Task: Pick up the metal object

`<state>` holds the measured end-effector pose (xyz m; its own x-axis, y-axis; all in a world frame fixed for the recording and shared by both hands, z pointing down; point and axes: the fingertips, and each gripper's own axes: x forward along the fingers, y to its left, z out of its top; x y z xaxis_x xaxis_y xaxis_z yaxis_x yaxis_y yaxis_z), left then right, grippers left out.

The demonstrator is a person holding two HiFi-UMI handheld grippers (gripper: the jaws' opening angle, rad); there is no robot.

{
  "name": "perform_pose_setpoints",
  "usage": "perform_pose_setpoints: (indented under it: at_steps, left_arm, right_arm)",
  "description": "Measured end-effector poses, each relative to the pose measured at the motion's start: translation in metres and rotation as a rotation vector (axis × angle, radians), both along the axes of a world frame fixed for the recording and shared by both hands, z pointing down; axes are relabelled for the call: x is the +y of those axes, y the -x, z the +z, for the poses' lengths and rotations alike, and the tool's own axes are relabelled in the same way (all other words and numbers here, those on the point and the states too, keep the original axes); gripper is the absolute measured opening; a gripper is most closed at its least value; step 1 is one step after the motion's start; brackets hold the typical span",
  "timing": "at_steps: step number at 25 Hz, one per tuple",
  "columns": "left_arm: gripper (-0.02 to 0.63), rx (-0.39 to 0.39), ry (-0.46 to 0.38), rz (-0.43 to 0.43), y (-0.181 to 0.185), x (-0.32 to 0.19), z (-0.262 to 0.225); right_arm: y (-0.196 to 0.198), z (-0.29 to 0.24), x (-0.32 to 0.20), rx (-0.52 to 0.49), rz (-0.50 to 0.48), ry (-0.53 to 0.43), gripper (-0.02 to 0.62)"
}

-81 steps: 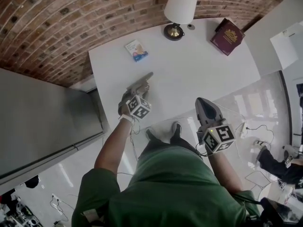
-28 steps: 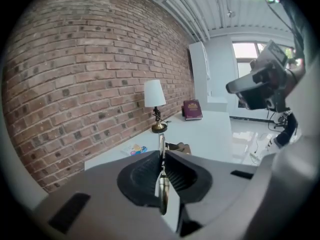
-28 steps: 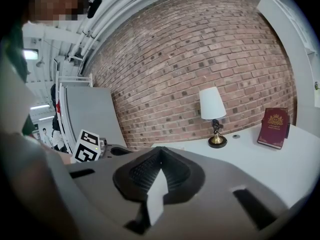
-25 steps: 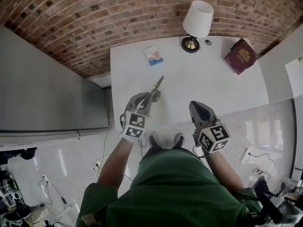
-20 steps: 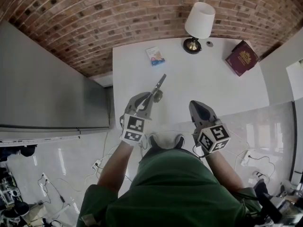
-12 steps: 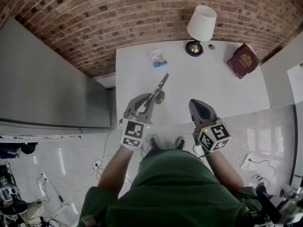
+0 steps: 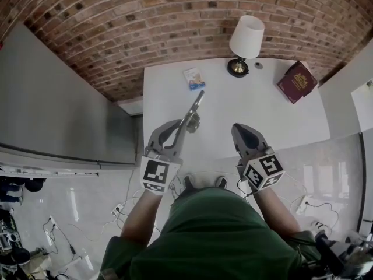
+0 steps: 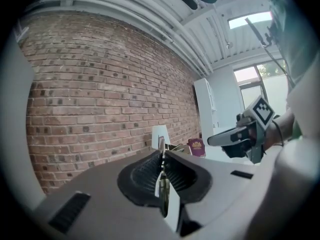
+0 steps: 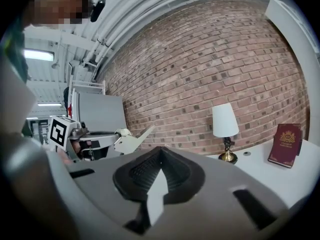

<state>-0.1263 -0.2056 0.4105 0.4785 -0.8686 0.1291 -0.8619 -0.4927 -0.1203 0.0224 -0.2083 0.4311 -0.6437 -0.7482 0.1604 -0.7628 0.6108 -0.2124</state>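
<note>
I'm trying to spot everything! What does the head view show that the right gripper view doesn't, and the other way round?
Only the head view: the small blue card, the person's green shirt and shoes. Only the right gripper view: the ceiling light. Both: the white table, the lamp, the red book, the brick wall, and the left gripper shut on the metal object.

Lamp [image 7: 245, 39] at table's [image 7: 268, 112] back edge, book [image 7: 297, 81] right of it, packet [image 7: 194, 79] left, metal object [image 7: 197, 102] nearer
</note>
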Motion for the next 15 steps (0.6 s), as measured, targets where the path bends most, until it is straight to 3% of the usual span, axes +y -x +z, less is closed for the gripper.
perform_pose_setpoints:
  at_steps: [9,15]
  left_arm:
    - [0.023,0.017,-0.017,-0.029,0.013,0.001,-0.008]
    - [0.023,0.053,0.014,-0.028,0.016,0.001,-0.007]
  right_arm:
    - [-0.003,-0.006,-0.004,0.003,0.013,-0.026,0.003]
    - [0.001,-0.006,-0.003,0.012,-0.001,-0.039,0.003]
